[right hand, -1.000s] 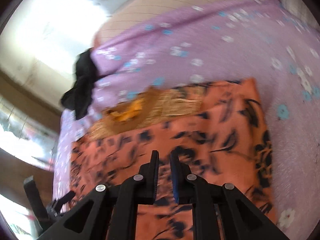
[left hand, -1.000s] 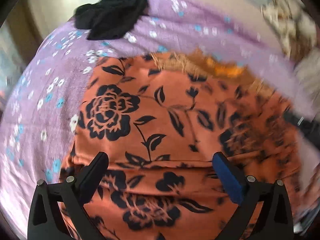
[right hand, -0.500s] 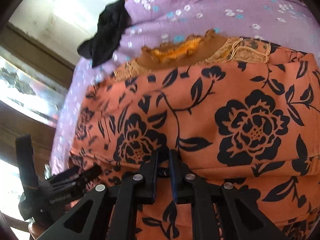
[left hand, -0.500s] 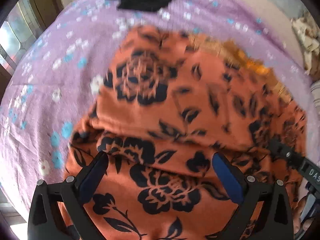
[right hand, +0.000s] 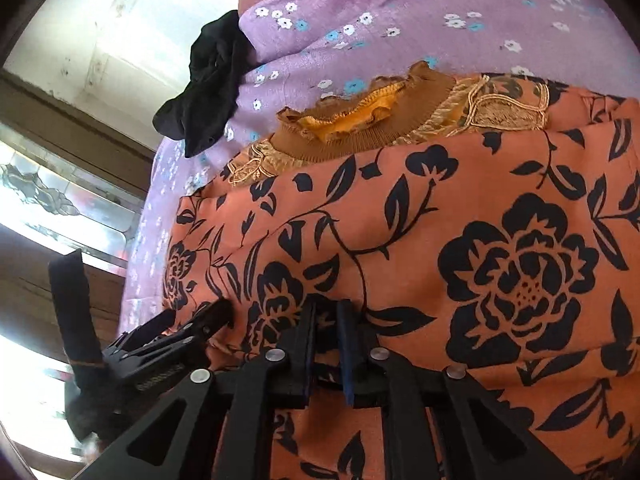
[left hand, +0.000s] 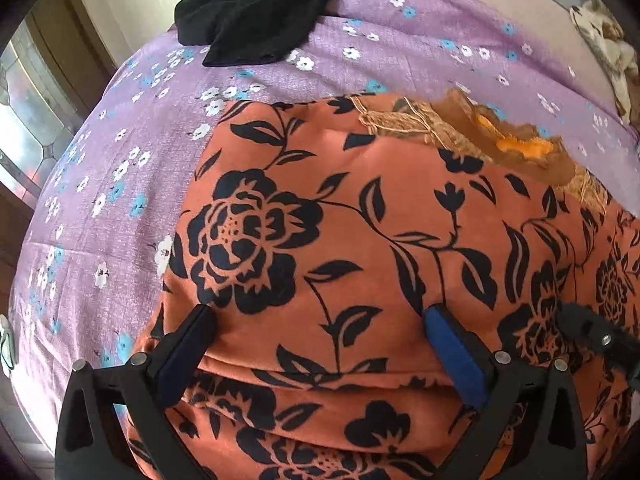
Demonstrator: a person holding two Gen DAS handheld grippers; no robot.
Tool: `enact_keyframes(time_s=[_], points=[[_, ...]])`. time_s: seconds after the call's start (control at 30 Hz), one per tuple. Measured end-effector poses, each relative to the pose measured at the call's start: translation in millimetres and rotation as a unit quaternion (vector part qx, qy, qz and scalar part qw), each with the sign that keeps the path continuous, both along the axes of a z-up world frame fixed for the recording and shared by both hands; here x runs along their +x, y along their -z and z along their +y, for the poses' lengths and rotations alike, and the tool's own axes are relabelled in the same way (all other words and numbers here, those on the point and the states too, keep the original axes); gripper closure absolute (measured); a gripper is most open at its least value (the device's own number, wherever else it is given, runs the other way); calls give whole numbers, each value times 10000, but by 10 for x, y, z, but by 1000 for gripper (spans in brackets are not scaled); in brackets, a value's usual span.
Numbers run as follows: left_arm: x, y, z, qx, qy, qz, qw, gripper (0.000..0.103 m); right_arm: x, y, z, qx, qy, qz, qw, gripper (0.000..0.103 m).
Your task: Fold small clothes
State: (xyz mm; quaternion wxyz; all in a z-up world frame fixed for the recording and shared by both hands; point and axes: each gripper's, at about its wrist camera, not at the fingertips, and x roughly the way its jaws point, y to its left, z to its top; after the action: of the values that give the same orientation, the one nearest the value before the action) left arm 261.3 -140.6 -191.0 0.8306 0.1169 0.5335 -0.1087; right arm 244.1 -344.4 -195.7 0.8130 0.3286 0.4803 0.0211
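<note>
An orange garment with black flowers [left hand: 360,240] lies folded over on the purple flowered bedsheet [left hand: 120,160]. My left gripper [left hand: 320,314] is open, its wide-set fingers low over the garment's near fold edge. In the right wrist view the same garment [right hand: 440,220] fills the frame. My right gripper [right hand: 326,312] is shut, its tips resting at that fold line with no cloth pinched between them. The left gripper [right hand: 192,328] shows beside it on the left, and the right gripper's tip [left hand: 592,336] shows at the right edge of the left wrist view.
A brown knit piece with a yellow ruffle [right hand: 352,120] sticks out from under the garment's far edge. A crumpled black garment [left hand: 260,20] lies at the sheet's far corner. A window [right hand: 60,200] is beyond the bed's left side. A patterned cloth [left hand: 608,48] lies far right.
Both grippers came down and in toward the orange garment's near fold. The right one settled at the fold line half a second ago and has held still since. Neither gripper's jaws changed.
</note>
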Motion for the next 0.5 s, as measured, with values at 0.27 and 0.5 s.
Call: enact_keyframes(time_s=[0.27,0.5], points=[[-154,69,106,-144,58,-264,9995,0,-266,-148,-273,-423,578,58,9974,88],[-332,44,65,-18,183,-343,9992,0,-376,11,-487,-697,822,430,9933,89]])
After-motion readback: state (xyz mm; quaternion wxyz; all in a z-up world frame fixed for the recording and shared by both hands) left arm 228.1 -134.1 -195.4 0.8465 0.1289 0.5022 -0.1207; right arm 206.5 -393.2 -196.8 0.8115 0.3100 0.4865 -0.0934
